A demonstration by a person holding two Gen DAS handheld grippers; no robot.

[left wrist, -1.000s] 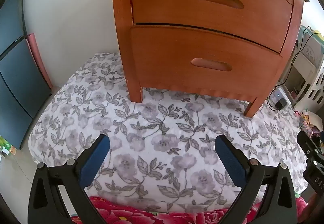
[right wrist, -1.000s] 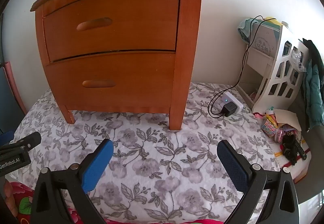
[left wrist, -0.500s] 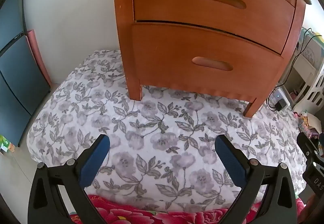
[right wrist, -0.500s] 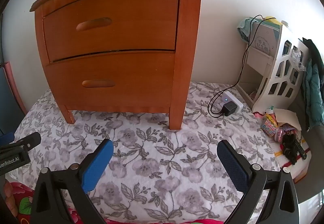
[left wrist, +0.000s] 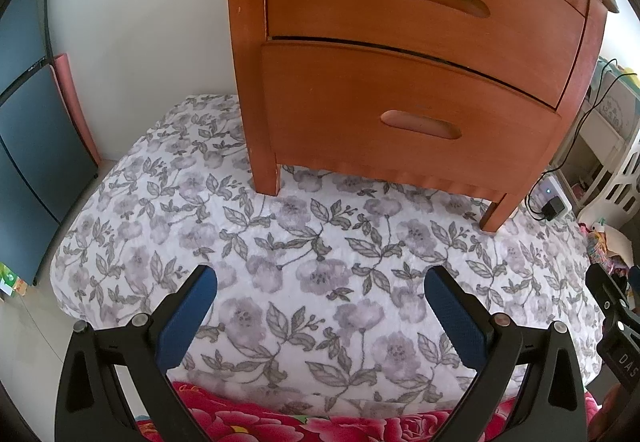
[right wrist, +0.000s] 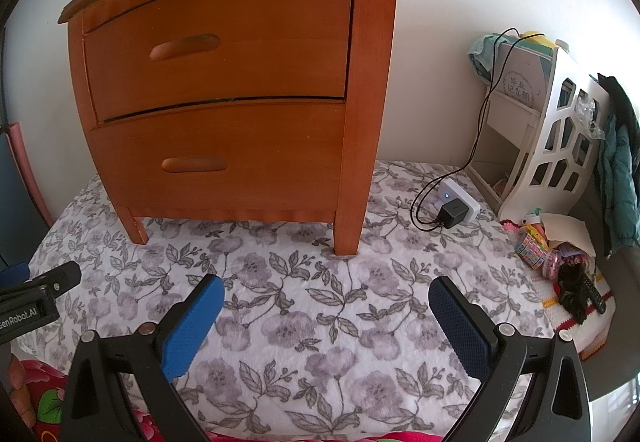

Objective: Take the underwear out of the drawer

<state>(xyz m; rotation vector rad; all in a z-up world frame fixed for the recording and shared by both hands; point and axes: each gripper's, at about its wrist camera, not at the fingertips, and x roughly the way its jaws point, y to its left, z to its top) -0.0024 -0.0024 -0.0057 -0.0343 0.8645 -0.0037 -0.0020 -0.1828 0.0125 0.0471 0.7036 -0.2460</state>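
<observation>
No underwear shows anywhere; it must lie inside one of the two shut drawers of the wooden nightstand (right wrist: 224,98), and I cannot tell which. Once out, it should be light, soft and limp, easy to pinch anywhere on a fold, though it may sag or snag on the drawer's edge. The drawers come first, and they look like the stiffer job: solid wood fronts, probably sliding on wood. The only hold on each is a narrow recessed grip, the upper drawer handle (right wrist: 185,46) and the lower drawer handle (right wrist: 195,164), where a fingertip must hook in under the lip, since there is no knob to clamp. A thin dark gap runs between the two fronts.

The left gripper (left wrist: 320,284) hangs above the bed with its blue pads spread wide and nothing between them. The right gripper (right wrist: 326,292) is the same, wide apart and empty, well short of the nightstand. Each sees a corner of the other at the side of its view.

The nightstand stands on the floral bedspread (right wrist: 304,306), towards the wall edge of the bed, so it may rock or slide on the soft bedding when a drawer is tugged. Nothing lies between the grippers and the drawer fronts. By the nightstand's right leg, near the bed's far right corner, a charger (right wrist: 452,212) with a black cable sits on the spread, clear of the drawers' path. Beyond the right edge stand a white shelf unit (right wrist: 552,130) and some clutter.
</observation>
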